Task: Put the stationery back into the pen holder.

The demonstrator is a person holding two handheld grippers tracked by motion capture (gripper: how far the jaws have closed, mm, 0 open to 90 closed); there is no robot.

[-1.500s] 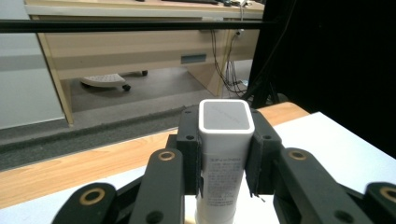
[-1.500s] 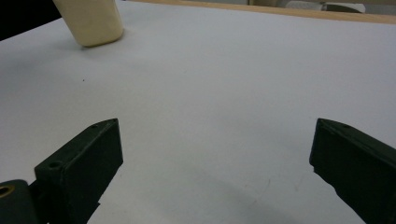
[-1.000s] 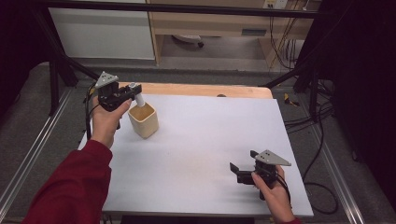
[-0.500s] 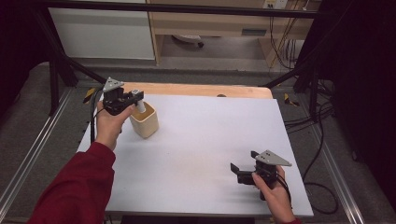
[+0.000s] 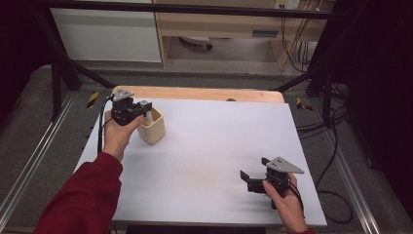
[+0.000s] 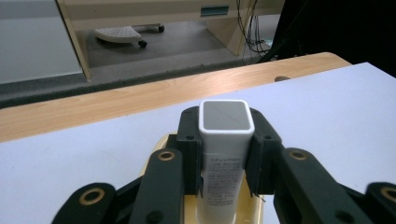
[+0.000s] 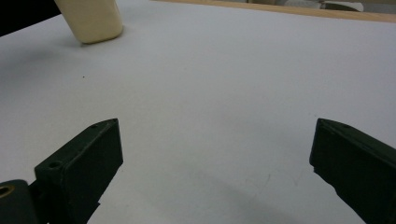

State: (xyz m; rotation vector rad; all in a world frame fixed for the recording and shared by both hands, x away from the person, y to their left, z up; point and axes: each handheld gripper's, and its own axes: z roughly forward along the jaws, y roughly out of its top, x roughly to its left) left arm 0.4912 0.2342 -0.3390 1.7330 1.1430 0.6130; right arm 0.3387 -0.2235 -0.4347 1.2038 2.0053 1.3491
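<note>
Item 1, far left of table (image 5: 204, 146): left hand-held gripper (image 5: 140, 108), jaws clamped on a white tube (image 6: 224, 154), pads pressing its two narrow sides just below the flat cap. Tube upright, lower end inside the yellow cup (image 5: 152, 129); cup rim visible beneath the jaws in the left gripper view. Cup standing near the far left corner of the white table, just in front of the bare wooden strip (image 5: 204, 93) along the far edge.

Progress, as judged: tube partly within the cup but not released; unclear from one moment whether going in or coming out. If going in, remaining: lower fully, open the jaws, draw the gripper clear. Nothing else lying on the table to be handled.

Writing: small block of dark print on the front of the tube (image 6: 223, 179), several lines, too fine to read; no brand or logo legible. Cap face plain grey with white border. No lettering found on the cup.

Item 2, near right of table: right hand-held gripper (image 5: 249, 178), jaws wide apart, holding nothing, resting low over bare table well apart from the cup. Cup (image 7: 91, 18) seen far off at upper left in the right gripper view.
</note>
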